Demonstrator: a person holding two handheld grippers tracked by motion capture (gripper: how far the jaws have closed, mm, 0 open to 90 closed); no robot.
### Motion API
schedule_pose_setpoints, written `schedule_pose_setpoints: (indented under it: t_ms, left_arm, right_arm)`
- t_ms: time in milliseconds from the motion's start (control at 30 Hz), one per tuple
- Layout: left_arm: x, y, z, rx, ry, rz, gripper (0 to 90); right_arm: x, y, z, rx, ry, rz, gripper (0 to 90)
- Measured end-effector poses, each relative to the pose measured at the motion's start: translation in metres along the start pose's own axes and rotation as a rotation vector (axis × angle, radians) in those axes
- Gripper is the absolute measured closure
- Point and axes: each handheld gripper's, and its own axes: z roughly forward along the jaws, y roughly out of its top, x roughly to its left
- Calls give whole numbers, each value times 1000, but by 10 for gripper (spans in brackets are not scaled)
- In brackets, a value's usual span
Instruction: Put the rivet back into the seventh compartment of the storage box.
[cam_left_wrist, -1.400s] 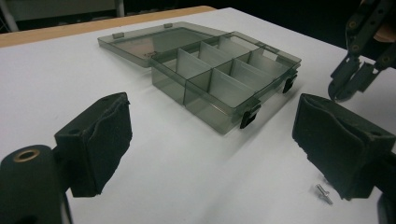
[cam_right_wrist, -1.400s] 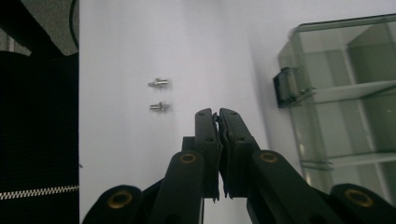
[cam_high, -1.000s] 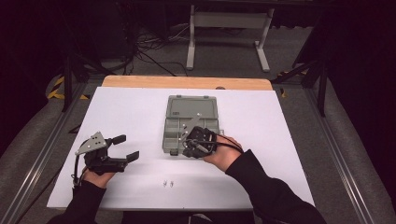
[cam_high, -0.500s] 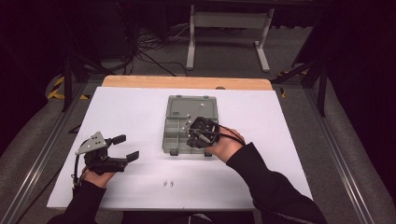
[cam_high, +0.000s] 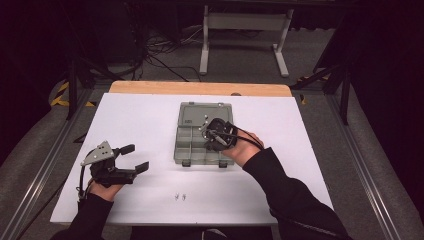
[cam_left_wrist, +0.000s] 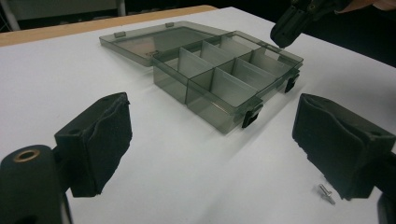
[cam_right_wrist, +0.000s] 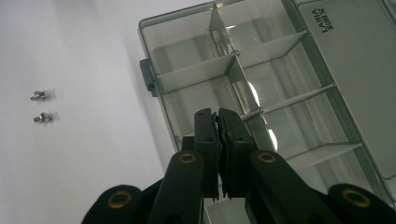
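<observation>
- The dark room (cam_high: 60, 45) behind your table holds tangled cables and a grey metal stand (cam_high: 245, 35) on the floor.
- The white tabletop (cam_high: 140, 120), edged in pale wood at the far side, carries everything.
- The smoke-grey clear plastic compartment box (cam_high: 192, 142) lies mid-table, its lid flat open.
- Your right gripper (cam_right_wrist: 217, 122), jaws pressed together, hangs over its compartments.
- Your left gripper (cam_high: 132, 159) rests at the table's left, jaws wide apart.
- Two small silver screws (cam_high: 180, 197) lie near your edge.

One open compartment box (cam_high: 202, 134), two small screws (cam_high: 181, 197), two hand-held grippers (cam_high: 131, 159).
</observation>
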Motion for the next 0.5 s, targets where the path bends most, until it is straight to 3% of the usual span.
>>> schedule_pose_setpoints:
  t_ms: [500]
  left_arm:
    - [0, 0, -1, 0, -7, 3, 125]
  right_arm:
    - [-23, -4, 9, 15, -27, 71, 868]
